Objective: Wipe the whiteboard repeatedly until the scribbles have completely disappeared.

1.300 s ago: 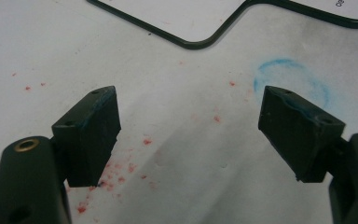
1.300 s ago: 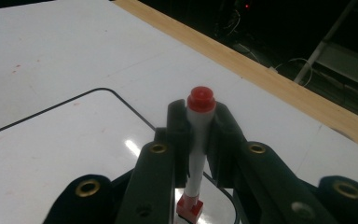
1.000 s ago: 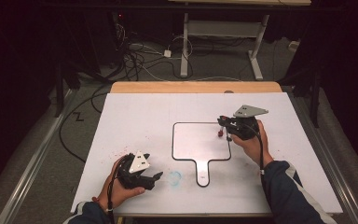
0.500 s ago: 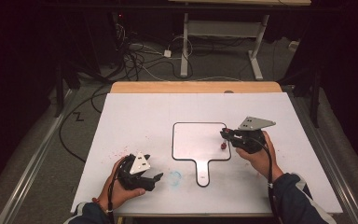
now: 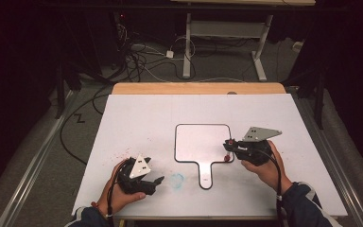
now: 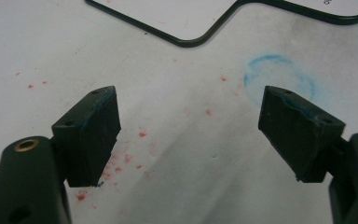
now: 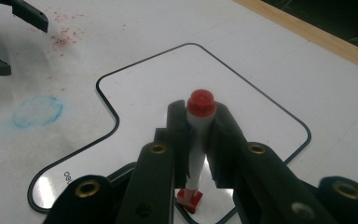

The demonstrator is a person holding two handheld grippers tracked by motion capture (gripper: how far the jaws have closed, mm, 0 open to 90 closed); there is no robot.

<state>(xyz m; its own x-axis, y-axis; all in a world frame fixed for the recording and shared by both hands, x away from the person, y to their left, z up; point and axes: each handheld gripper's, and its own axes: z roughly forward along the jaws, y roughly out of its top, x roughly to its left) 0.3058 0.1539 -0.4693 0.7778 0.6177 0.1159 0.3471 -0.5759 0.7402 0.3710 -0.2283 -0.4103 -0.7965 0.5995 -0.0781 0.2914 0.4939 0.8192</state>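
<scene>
Meanwhile, starting at the left, the left gripper point(image 5: 157, 181) rests where it was a second ago near the table's front edge, its jaws spread wide with nothing between them, just short of the one blue smudge ring point(image 5: 177, 179) and beside a scatter of red specks point(image 6: 130, 156). In the middle lies one paddle-shaped whiteboard point(image 5: 202, 142), and at its right edge the right gripper point(image 5: 229, 145) has drifted down toward the board's lower right corner. Its jaws pinch the one red-capped marker point(image 7: 198, 135) upright, so writing looks ready to begin.
</scene>
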